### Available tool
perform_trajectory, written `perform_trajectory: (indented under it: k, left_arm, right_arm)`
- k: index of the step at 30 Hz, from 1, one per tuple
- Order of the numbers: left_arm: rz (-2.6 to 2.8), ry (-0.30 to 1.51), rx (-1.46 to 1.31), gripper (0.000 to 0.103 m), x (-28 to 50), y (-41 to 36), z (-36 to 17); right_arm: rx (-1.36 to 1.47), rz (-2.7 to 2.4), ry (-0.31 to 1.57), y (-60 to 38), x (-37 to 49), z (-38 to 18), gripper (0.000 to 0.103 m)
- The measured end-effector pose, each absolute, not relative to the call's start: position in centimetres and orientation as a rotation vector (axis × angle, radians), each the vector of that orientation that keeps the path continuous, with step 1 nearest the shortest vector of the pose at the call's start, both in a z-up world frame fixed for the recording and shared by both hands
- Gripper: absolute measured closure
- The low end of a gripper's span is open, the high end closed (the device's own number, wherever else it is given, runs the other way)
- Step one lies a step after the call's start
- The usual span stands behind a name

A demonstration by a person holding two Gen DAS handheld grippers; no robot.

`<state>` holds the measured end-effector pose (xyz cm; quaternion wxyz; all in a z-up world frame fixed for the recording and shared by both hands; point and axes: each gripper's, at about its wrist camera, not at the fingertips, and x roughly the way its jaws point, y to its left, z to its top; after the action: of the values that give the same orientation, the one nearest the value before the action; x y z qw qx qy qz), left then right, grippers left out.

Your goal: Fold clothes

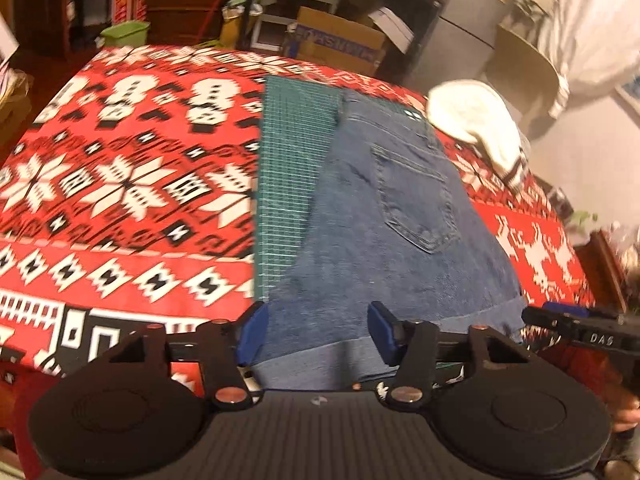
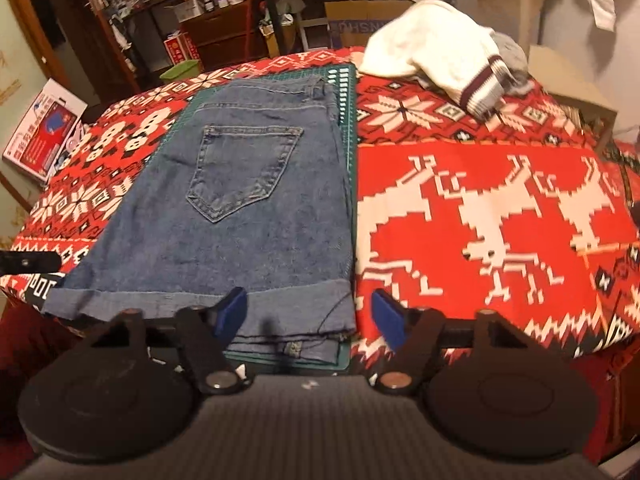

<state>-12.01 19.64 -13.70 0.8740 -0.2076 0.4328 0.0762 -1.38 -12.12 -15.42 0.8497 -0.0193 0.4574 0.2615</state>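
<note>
Just ahead of the left hand-held gripper (image 1: 318,334), folded denim shorts (image 1: 384,216) lay flat on a green cutting mat (image 1: 288,168) on the red patterned tabletop (image 1: 120,184). Jaws half apart above the cuffed hem, clamping nothing. Right hand-held gripper (image 2: 306,318) likewise released, over the shorts' near right corner. White sweater (image 2: 432,48) lay far beyond it, to the right.

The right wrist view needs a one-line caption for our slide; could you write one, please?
Right gripper open above the cuffed hem of folded denim shorts on a green cutting mat, white sweater behind.
</note>
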Motion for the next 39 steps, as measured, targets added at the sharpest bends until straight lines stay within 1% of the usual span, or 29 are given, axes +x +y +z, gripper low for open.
perform_trajectory:
  k: [1,2,3,4,7,8,12,18,19,20,21,22,26,30,33,39]
  left_arm:
    - [0.164,0.906,-0.457,0.056,-12.3,20.2,-13.8]
    - [0.167,0.909,-0.483,0.060,-12.5,20.7,-14.0]
    - [0.165,0.916,-0.517,0.063,-12.8,21.3,-14.3]
    - [0.159,0.922,-0.548,0.068,-13.0,21.7,-14.6]
    - [0.149,0.938,-0.608,0.071,-13.4,22.4,-15.5]
    - [0.144,0.943,-0.619,0.073,-13.5,22.5,-15.7]
    - [0.127,0.949,-0.648,0.072,-14.1,22.8,-16.3]
    - [0.128,0.971,-0.662,0.072,-14.2,23.1,-17.1]
    - [0.129,0.960,-0.653,0.078,-14.3,22.9,-16.9]
    - [0.141,0.949,-0.636,0.096,-14.3,22.7,-16.7]
    - [0.153,0.940,-0.620,0.098,-14.3,22.4,-16.4]
    - [0.165,0.934,-0.604,0.098,-14.2,22.2,-16.2]
    - [0.185,0.897,-0.610,0.099,-14.0,22.3,-14.8]
    - [0.175,0.859,-0.649,0.099,-13.8,22.9,-13.4]
    - [0.165,0.870,-0.633,0.099,-13.6,22.5,-13.1]
    - [0.223,0.988,-0.603,0.098,-13.8,22.2,-16.8]
  right_arm:
    - [-0.035,0.547,0.970,-12.2,-1.3,-15.6,0.048]
    - [-0.030,0.543,0.976,-12.3,-1.3,-15.8,0.051]
    - [-0.020,0.538,0.983,-12.4,-1.2,-16.0,0.057]
    - [-0.009,0.531,0.990,-12.5,-1.1,-16.1,0.060]
    - [0.027,0.517,1.008,-12.8,-0.7,-16.6,0.065]
    - [0.039,0.513,1.013,-12.9,-0.5,-16.7,0.065]
    - [0.099,0.521,1.040,-13.6,0.0,-17.1,0.063]
    - [0.136,0.526,1.067,-13.7,0.3,-17.7,0.062]
    - [0.132,0.528,1.062,-13.7,0.2,-17.6,0.065]
    - [0.125,0.527,1.059,-13.6,0.2,-17.5,0.068]
    - [0.114,0.520,1.058,-13.5,0.1,-17.4,0.080]
    - [0.108,0.509,1.059,-13.5,0.1,-17.3,0.088]
    - [0.207,0.522,1.067,-14.6,0.4,-16.3,0.095]
    - [0.304,0.558,1.045,-15.2,0.6,-14.8,0.096]
    - [0.310,0.562,1.034,-15.0,0.6,-14.3,0.096]
    - [0.269,0.530,1.094,-15.3,0.6,-16.9,0.096]
